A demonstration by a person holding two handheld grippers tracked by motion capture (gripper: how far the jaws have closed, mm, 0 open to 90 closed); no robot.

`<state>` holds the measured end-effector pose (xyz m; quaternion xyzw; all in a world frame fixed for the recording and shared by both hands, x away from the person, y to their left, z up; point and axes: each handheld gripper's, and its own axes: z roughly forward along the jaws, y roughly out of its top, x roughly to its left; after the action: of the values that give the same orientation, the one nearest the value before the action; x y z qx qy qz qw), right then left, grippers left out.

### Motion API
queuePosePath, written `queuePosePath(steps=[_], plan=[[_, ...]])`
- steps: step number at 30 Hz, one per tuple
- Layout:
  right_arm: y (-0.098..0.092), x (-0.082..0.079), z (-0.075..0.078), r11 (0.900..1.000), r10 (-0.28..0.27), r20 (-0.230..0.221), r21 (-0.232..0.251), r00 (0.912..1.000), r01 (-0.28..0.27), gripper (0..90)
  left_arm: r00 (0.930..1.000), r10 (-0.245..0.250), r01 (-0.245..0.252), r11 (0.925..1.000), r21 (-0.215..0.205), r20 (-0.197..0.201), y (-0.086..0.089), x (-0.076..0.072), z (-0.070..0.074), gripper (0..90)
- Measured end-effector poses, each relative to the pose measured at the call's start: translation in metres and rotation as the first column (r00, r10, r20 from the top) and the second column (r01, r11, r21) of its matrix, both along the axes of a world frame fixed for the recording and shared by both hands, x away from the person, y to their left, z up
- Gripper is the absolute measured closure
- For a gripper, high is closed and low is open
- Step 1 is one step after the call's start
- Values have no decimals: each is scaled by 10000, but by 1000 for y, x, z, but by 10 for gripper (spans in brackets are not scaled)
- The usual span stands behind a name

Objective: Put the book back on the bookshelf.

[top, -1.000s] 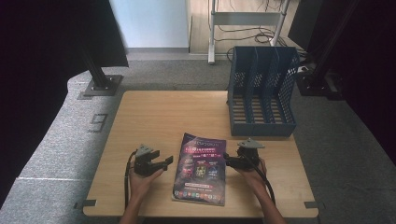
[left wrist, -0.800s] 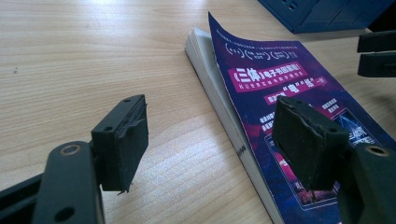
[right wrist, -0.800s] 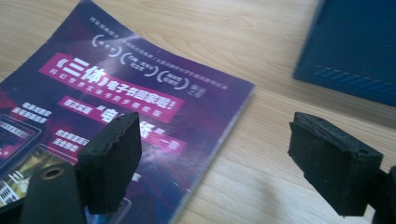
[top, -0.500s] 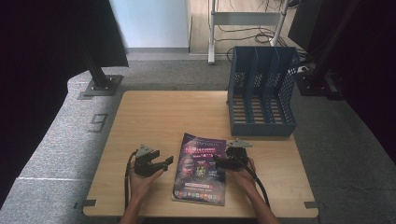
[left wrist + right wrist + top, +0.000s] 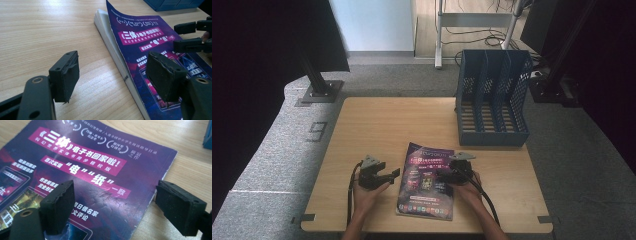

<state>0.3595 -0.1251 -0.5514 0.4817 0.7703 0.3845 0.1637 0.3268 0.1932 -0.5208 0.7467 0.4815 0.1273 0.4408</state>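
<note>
Magazine (image 5: 427,181) flat on table (image 5: 387,125), long axis front-to-back, slightly tilted; both grippers' fingers apart, clamping nothing.

The magazine (image 5: 427,181) lies on the table (image 5: 382,125) between both tools, file rack (image 5: 493,97) behind.

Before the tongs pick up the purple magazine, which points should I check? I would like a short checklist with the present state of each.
1. Right tongs open: ok, pads apart over the cover.
2. Left tongs open: ok, nothing between them.
3. Purple glossy magazine lying flat on the wooden table: not ok, the cover curls up along the left edge.
4. Right tongs gripping an edge: not ok, they hover above the cover, one pad beyond the right edge.
5. Blue plastic file rack slots free: ok, no papers seen inside.
6. Magazine thickness fits the opening: ok, probably.
</note>
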Motion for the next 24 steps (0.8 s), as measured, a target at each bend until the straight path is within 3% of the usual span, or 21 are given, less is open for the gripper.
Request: queuePosePath(steps=[14,24], plan=[[0,0,0,10000,-12,-70,-37,10000,12,154,10000,-34,34,10000,59,-22,-3,1,0,266],[-1,0,0,10000,19,-76,-84,10000,-19,161,9995,-305,305,9987,407,16,-28,11,0,253]])
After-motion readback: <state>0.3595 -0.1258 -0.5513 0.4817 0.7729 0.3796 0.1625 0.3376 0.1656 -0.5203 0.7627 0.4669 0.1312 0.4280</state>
